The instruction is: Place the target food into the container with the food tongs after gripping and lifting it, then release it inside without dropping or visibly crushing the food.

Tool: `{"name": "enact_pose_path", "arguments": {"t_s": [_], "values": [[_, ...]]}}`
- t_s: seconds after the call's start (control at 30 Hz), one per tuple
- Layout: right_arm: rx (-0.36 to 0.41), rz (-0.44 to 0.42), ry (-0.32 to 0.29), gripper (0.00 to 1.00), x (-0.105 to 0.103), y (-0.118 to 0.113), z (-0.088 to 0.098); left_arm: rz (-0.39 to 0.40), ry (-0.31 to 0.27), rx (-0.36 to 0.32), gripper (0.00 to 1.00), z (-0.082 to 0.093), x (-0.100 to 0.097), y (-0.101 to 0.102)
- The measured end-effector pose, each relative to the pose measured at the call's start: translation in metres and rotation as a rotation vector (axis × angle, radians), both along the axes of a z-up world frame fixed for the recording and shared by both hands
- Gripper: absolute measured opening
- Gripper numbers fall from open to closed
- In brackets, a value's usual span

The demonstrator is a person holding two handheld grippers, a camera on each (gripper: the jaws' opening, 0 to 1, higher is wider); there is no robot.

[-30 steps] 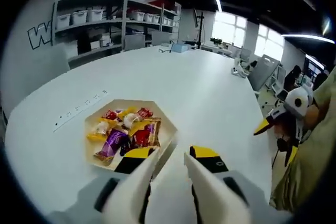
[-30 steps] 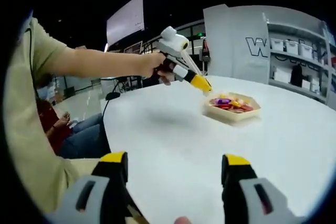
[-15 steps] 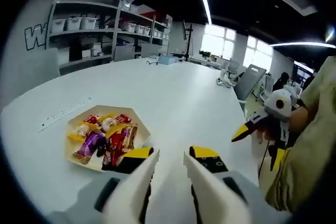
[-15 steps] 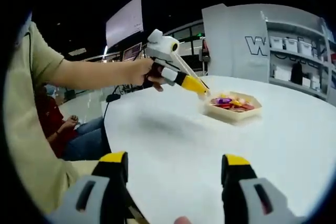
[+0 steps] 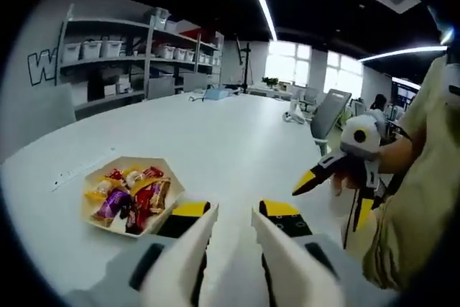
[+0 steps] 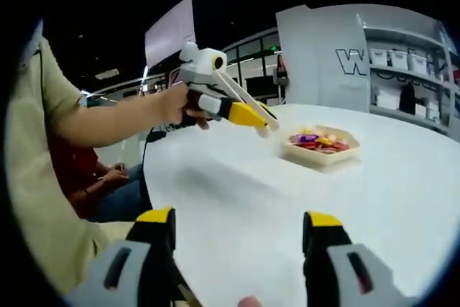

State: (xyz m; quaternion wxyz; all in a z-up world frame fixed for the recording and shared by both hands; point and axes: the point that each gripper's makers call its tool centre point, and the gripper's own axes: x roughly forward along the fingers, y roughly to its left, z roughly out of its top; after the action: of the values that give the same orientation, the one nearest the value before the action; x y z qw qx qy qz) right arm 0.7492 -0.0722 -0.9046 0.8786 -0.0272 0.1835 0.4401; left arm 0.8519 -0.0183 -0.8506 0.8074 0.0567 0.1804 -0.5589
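Pulling back from the tray point(image 5: 167, 190) of sweets point(image 5: 133, 195), the left gripper point(image 5: 231, 215) stayed slightly parted, empty; right gripper point(image 6: 241, 229) wide open, nothing picked.

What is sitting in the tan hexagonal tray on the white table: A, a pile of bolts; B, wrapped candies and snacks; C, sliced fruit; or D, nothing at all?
B: the tray holds a heap of wrapped candies in purple, red and yellow, which also show as bright wrappers in the right gripper view.
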Motion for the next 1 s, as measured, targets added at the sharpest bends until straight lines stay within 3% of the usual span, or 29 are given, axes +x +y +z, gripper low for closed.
{"name": "enact_pose_path", "arguments": {"t_s": [0.07,0.47,1.0], "values": [[0.037,0.003,0.011,0.70,0.000,0.001,0.005,0.004,0.000,-0.010,0.25,0.002,-0.002,0.000],[0.029,0.000,-0.006,0.69,0.005,-0.004,0.009,0.022,-0.039,-0.014,0.26,0.014,-0.012,0.007],[0.039,0.030,-0.026,0.68,0.008,0.000,0.017,0.011,-0.023,-0.115,0.26,0.026,-0.026,-0.005]]}}
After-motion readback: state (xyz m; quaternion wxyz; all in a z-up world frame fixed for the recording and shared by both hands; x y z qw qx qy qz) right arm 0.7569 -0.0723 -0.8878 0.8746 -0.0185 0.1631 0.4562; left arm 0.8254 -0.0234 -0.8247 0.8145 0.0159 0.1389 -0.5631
